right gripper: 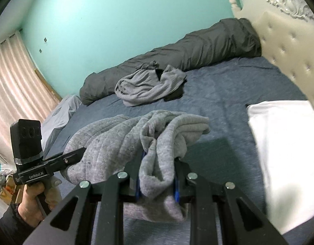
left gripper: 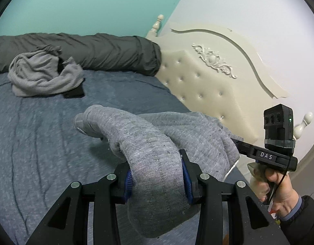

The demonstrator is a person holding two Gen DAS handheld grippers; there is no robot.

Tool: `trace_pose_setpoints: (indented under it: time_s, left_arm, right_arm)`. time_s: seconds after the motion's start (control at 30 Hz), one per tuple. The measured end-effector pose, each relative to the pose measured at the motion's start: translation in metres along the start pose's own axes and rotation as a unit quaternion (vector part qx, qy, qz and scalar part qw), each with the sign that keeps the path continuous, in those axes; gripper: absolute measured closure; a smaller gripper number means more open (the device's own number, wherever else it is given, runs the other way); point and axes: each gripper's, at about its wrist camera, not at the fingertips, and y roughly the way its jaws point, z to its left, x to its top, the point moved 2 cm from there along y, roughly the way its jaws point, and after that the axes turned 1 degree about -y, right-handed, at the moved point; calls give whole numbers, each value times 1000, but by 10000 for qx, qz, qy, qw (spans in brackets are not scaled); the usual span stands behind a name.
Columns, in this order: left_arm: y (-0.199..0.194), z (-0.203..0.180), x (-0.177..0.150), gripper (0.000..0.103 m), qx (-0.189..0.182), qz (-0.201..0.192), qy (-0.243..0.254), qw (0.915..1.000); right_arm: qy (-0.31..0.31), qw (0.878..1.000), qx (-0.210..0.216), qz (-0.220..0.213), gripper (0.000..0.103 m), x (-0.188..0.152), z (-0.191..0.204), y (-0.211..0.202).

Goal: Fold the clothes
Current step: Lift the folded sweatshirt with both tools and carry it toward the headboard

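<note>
A grey knit garment (left gripper: 157, 143) hangs between both grippers above the blue bed sheet (left gripper: 44, 143). My left gripper (left gripper: 157, 175) is shut on a thick fold of it. My right gripper (right gripper: 157, 173) is shut on another bunched part of the same garment (right gripper: 120, 143). The right gripper also shows at the right of the left wrist view (left gripper: 238, 143), its tips hidden in the cloth. The left gripper shows at the left of the right wrist view (right gripper: 79, 153). A second crumpled grey garment (left gripper: 42, 73) lies further back on the bed, over something black (left gripper: 74, 94).
A rolled dark grey duvet (left gripper: 105, 51) lies along the teal wall. A cream tufted headboard (left gripper: 208, 85) stands at the right. A white folded item (right gripper: 285, 153) lies on the bed by the headboard. Curtains (right gripper: 14, 77) hang at far left.
</note>
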Motion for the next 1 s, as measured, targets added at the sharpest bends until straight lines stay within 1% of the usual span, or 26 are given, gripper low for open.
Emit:
trace_pose_setpoints:
  time_s: [0.2,0.33,0.47,0.67,0.77,0.9,1.0]
  left_arm:
    - [30,-45,22,60,-173,2,153,9997]
    - [56,-74,38,60,-291,57,87,9995]
    - [80,-110,62,60,-383,17,281,9989]
    - [124,-158,92,60,-382,-72,462,9982]
    - [152,-181,104,60,-329,-136,634,9973]
    - [195,-202,96,60,-348,-167,725,9966]
    - [234,-205,69,60,-447,-34,558,9974]
  right_arm:
    - [-71,9994,-299,-155,81,18,-31,-33]
    - [-154,9982,-514,-251,81,32,-51,-52]
    - [-189,9966,-648,-471,81,54,-78,-75]
    - [-467,9922,-908,-717,81,87,-118,-96]
    - [-552,9891,-1033,-894,81,101,-139,-102]
    - [-683,9840,-1190,-1140,81,110,-173,-109]
    - [-680,9827,-1342,-1078,81,102,-206,-105]
